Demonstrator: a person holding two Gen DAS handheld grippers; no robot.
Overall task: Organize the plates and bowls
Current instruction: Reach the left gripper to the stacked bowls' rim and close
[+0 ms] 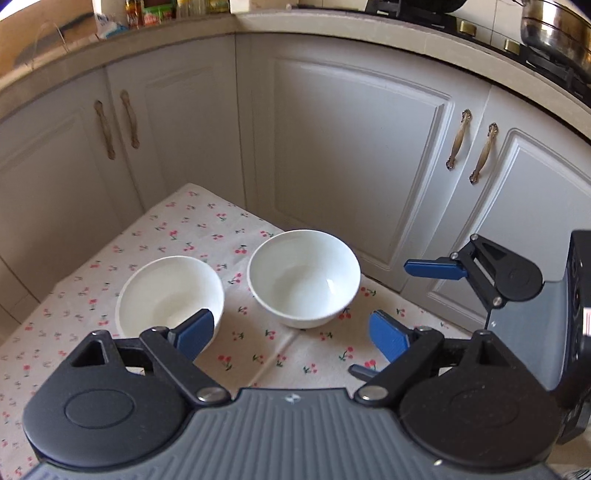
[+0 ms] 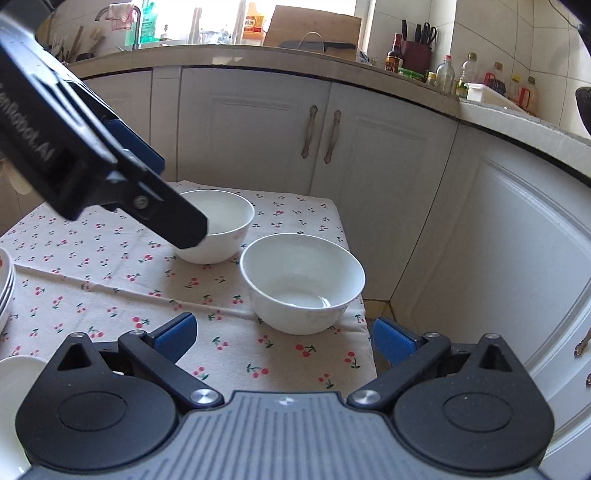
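Two empty white bowls stand on a cherry-print tablecloth [image 1: 155, 236]. In the left wrist view the left bowl [image 1: 166, 291] is partly hidden by one blue pad, and the right bowl [image 1: 303, 277] sits just beyond the gap. My left gripper [image 1: 291, 334] is open with nothing between its pads. In the right wrist view my right gripper [image 2: 286, 339] is open and empty, just short of the near bowl [image 2: 303, 284]. A black finger [image 2: 177, 221] of the left gripper reaches over the rim of the far bowl [image 2: 225, 221]. A right gripper finger [image 1: 436, 267] shows beside the right bowl.
A stack of plates [image 2: 5, 288] and another white dish [image 2: 14, 387] lie at the table's left. The table's right edge [image 2: 369, 332] drops off next to the near bowl. Grey cabinet doors [image 1: 351, 155] close in behind. A steel pot [image 1: 554, 33] stands on the counter.
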